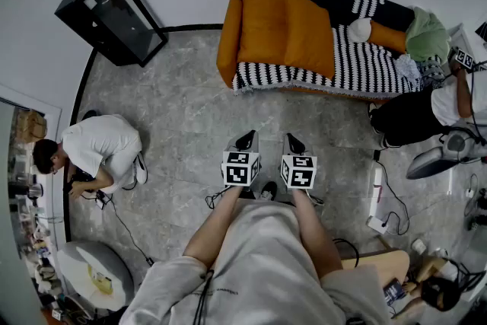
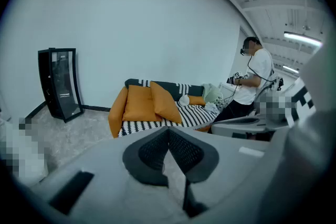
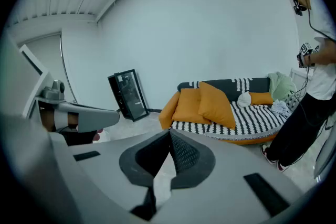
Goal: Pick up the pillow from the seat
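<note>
An orange pillow (image 1: 308,32) leans against a second orange pillow (image 1: 262,30) on the black-and-white striped sofa (image 1: 358,68) at the far side of the room. The same pillow (image 2: 165,103) shows in the left gripper view and the pillow (image 3: 216,104) in the right gripper view, well beyond the jaws. My left gripper (image 1: 246,139) and right gripper (image 1: 294,143) are held side by side over the grey floor, well short of the sofa. Both are shut with nothing between the jaws.
A person (image 1: 103,148) crouches on the floor at the left. Another person (image 1: 434,106) stands at the sofa's right end. A black glass cabinet (image 1: 110,15) stands at the back left. Cables and a power strip (image 1: 377,202) lie on the floor at right.
</note>
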